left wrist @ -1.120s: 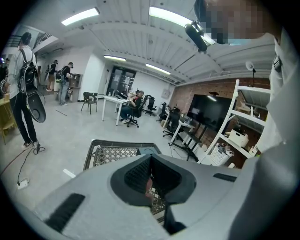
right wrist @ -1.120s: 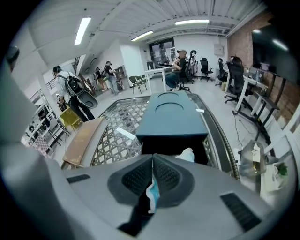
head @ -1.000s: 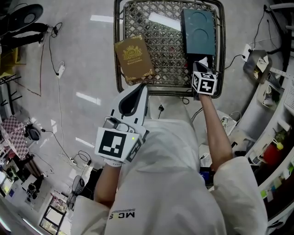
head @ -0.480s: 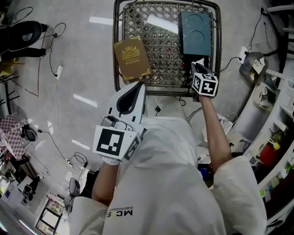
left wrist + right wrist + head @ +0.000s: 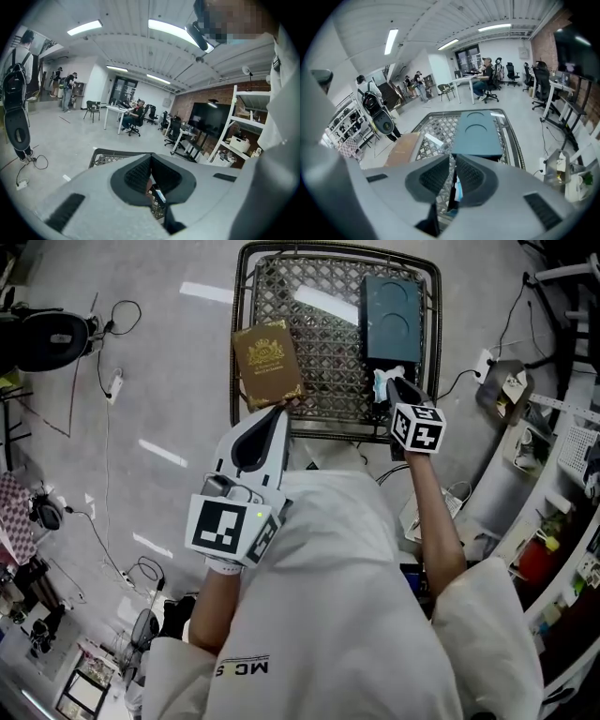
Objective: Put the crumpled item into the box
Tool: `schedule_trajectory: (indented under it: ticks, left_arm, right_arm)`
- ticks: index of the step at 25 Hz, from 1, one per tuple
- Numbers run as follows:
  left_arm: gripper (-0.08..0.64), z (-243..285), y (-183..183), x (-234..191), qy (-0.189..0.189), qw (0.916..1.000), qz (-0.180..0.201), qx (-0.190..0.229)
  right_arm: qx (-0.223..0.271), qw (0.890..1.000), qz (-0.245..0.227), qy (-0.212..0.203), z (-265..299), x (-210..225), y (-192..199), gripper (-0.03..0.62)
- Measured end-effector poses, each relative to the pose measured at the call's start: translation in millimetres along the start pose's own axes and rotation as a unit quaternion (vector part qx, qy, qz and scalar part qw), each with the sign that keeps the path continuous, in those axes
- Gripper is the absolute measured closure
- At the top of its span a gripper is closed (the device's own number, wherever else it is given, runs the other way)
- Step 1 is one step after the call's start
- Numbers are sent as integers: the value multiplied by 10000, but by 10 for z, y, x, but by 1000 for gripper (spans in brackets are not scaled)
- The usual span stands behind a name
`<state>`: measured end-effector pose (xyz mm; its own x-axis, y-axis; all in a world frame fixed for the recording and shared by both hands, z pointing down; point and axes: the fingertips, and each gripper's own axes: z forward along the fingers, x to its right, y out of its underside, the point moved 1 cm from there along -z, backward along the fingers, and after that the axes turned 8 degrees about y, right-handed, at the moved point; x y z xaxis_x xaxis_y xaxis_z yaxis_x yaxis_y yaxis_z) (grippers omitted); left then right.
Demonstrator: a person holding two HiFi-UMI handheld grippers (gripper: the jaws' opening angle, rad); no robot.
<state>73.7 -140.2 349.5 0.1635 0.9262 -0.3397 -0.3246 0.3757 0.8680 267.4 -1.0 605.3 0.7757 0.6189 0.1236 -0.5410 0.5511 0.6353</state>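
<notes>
Right claw [image 5: 453,159]: jaws pinched nearly together on the crumpled item [image 5: 458,187], a pale white-blue wad. Only a thin slit is left between the pads, and the wad fills its lower part. In the head view the same wad [image 5: 381,379] pokes out at the tip of the right claw [image 5: 390,386], with the marker cube [image 5: 417,426] just behind it on the forearm side.

Just ahead of that claw: teal box [image 5: 477,136], lid on, two round impressions in the top, lying flat on the lattice worktop [image 5: 440,129]. Head view puts the teal box [image 5: 392,304] at the far-right part of the worktop [image 5: 328,343]. The claw tip sits just short of the box's near edge, over the near-right corner. Item is not in the box.

Left claw [image 5: 150,159]: jaws closed together, nothing gripped. Head view: left claw [image 5: 280,414] points at the worktop's near rim, with its marker cube [image 5: 228,527] behind.

Just ahead of the left claw: brown box [image 5: 266,362] with gold print, lying tilted along the worktop's left rim. Its near corner is right at the tips; contact cannot be told. From the right claw it lies to the left [image 5: 404,147].

Further out: grey floor [image 5: 169,381] with cables, and the person's white shirt [image 5: 347,596] below both claws.
</notes>
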Motion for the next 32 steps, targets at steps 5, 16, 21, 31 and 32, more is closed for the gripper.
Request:
schedule_trajectory:
  ticks: [5, 16, 21, 31, 32]
  left_arm:
    - [540, -88, -50, -25, -68, 9998, 9, 181]
    - [540, -169, -218, -86, -212, 9983, 2, 540]
    - [540, -184, -290, -90, -261, 9978, 44, 612]
    - [540, -190, -395, -133, -358, 9971, 224, 635]
    - [540, -184, -400, -142, -354, 9971, 221, 632]
  right_arm:
    - [396, 9973, -515, -341, -446, -304, -367, 543]
    - [1486, 9645, -1593, -1493, -1608, -1260, -1351, 555]
    - [1940, 9494, -1705, -1788, -1917, -1515, -1667, 555]
    - [2431, 9350, -1906, -1744, -2095, -1599, -1744, 557]
    - [2433, 9353, -1906, -1721, -2094, -1599, -1741, 557]
